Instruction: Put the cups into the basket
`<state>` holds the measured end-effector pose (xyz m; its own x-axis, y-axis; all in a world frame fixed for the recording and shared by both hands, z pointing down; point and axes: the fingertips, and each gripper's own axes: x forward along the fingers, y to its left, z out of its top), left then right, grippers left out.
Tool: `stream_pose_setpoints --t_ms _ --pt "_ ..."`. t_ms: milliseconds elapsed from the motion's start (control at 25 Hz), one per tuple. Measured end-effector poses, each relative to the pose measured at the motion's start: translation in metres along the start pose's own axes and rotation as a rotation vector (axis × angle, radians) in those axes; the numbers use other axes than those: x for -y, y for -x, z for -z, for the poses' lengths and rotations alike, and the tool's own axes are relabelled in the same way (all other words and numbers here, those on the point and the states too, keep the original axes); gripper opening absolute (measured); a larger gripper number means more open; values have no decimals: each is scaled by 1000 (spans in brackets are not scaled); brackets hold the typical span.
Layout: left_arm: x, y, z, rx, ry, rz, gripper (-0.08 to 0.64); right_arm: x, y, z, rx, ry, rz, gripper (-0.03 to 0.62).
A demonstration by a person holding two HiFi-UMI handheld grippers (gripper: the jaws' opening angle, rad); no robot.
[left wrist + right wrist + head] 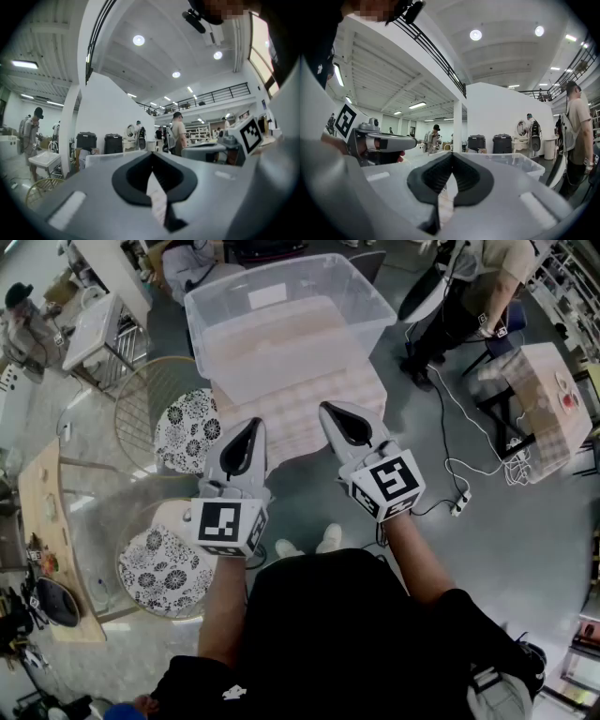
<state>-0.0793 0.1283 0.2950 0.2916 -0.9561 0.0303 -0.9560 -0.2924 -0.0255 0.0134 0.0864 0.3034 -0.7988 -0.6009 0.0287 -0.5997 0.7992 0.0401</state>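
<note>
No cup shows in any view. A large clear plastic bin (286, 320) stands on a table with a pale checked cloth (309, 413) straight ahead. A round wire basket (141, 413) sits on the floor to the table's left, and its rim (40, 190) shows low in the left gripper view. My left gripper (252, 424) is held up before the table's near edge, jaws pressed together with nothing between them. My right gripper (327, 409) is level beside it, also shut and empty. Each gripper sees the other: the right gripper (225, 140) and the left gripper (379, 140).
Two round stools with black-and-white patterned seats (187, 427) (167, 570) stand left of me. A wooden table (42, 512) runs along the left edge. Cables and a power strip (459, 504) lie on the floor at right, near a box-laden stand (544, 409). People stand around the room.
</note>
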Motion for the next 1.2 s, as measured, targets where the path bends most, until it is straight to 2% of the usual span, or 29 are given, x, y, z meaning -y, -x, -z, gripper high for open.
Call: stream_pose_setpoints --t_ms 400,800,1200 --pt "11 -5 3 -14 26 3 5 9 8 -2 16 -26 -9 0" --pt "24 -17 8 -21 46 -29 5 24 20 -3 47 -15 -30 0" --pt "48 -30 13 -36 53 -59 5 27 32 11 28 -39 -98 0"
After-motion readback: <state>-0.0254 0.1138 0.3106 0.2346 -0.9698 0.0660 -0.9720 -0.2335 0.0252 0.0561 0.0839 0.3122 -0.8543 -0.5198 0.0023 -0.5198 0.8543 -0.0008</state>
